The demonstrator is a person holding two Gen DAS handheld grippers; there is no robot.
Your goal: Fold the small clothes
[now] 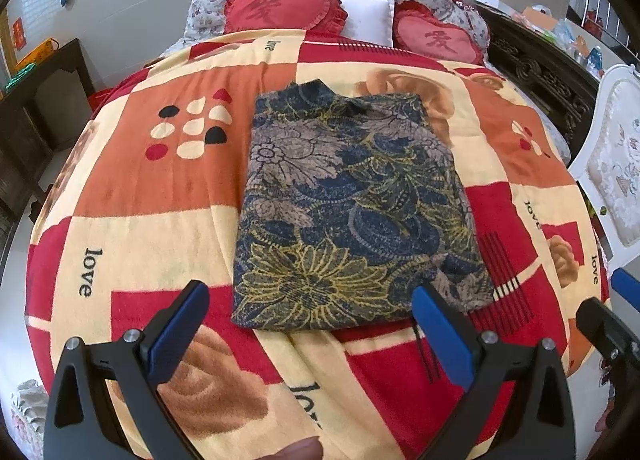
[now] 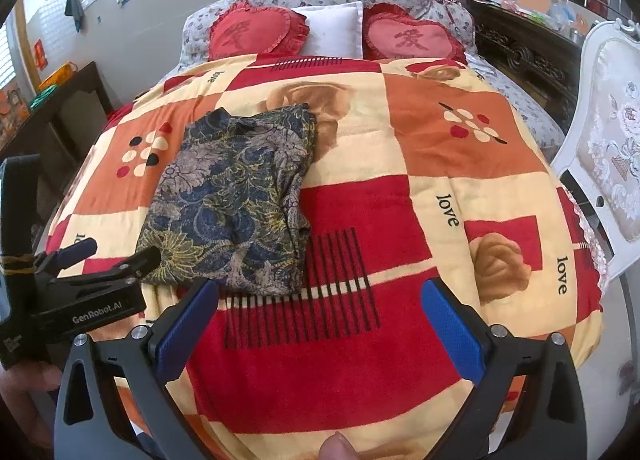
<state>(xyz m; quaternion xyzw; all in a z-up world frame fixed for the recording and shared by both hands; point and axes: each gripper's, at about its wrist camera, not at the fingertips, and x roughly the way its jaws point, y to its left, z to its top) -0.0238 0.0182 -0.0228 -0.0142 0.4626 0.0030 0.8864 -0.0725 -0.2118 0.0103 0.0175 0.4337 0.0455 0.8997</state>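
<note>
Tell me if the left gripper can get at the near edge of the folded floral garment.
Probably yes: the left gripper is open, the garment lies flat just ahead, and nothing sits between them.

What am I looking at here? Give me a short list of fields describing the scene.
Place: bed with a patterned blanket
Garment: dark floral garment, folded into a rectangle, lying flat on the blanket
Left claw: open, empty, at the garment's near edge
Right claw: open, empty, over bare blanket
Pillows: two red heart cushions, one white pillow
Beside bed: white chair
</note>
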